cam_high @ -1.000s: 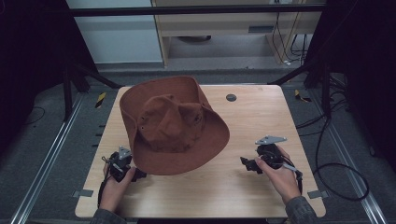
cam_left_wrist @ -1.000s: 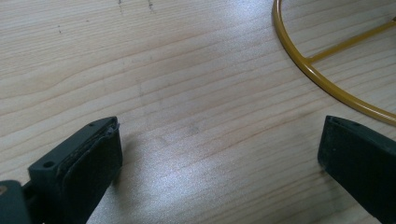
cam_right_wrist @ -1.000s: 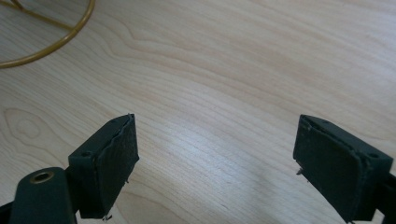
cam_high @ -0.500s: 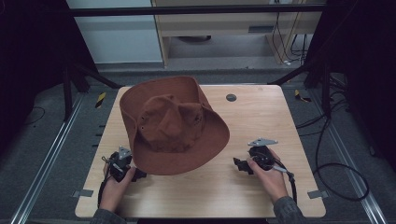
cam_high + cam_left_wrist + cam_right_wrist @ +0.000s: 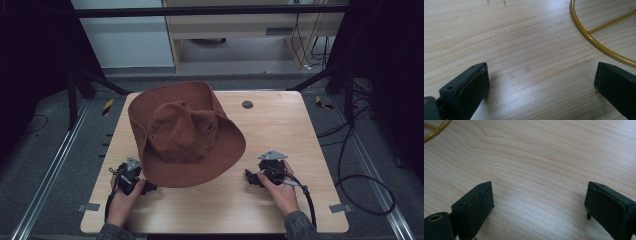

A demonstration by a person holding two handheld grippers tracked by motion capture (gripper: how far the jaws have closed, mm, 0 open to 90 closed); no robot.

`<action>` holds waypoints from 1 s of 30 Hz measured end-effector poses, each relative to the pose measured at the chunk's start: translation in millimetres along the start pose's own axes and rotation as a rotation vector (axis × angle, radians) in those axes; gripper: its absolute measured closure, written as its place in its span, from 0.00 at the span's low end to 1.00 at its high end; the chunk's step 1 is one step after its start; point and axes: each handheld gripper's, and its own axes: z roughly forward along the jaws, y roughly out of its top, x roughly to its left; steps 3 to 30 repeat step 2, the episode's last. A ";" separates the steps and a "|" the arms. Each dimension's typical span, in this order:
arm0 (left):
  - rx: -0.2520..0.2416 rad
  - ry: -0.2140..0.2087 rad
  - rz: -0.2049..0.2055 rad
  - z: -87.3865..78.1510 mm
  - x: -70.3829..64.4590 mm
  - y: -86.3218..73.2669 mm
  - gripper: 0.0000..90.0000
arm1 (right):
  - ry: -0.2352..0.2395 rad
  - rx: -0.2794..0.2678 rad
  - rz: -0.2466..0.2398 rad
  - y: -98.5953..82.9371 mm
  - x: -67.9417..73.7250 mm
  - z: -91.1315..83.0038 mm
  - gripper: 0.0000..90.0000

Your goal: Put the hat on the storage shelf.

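Brown felt fills the middle of my high view: a wide-brimmed hat (image 5: 186, 134) sits crown up on the wooden table (image 5: 280, 130), left of centre. My left gripper (image 5: 134, 181) rests at the near-left corner, just beside the brim's near edge; my right gripper (image 5: 260, 176) lies well apart from the hat on the near right, its cable (image 5: 306, 200) trailing back.

From the left gripper view, the jaws stand wide apart over bare wood, a yellow wire ring (image 5: 596, 40) ahead on the right.

From the right gripper view, the jaws are likewise spread, grasping nothing, with the same yellow ring (image 5: 435, 131) at the top-left corner.
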 end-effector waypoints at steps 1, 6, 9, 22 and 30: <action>0.000 0.000 0.000 0.0 0.0 0.0 0.00 | 0.005 0.002 0.004 0.3 0.3 0.0 0.09; 0.000 0.000 0.000 0.0 0.0 0.0 0.00 | 0.005 0.002 0.004 0.3 0.3 0.0 0.09; 0.000 0.000 0.000 0.0 0.0 0.0 0.00 | 0.005 0.002 0.004 0.3 0.3 0.0 0.09; 0.000 0.000 0.000 0.0 0.0 0.0 0.00 | 0.005 0.002 0.004 0.3 0.3 0.0 0.09; 0.000 0.000 0.000 0.0 0.0 0.0 0.00 | 0.005 0.002 0.004 0.3 0.3 0.0 0.09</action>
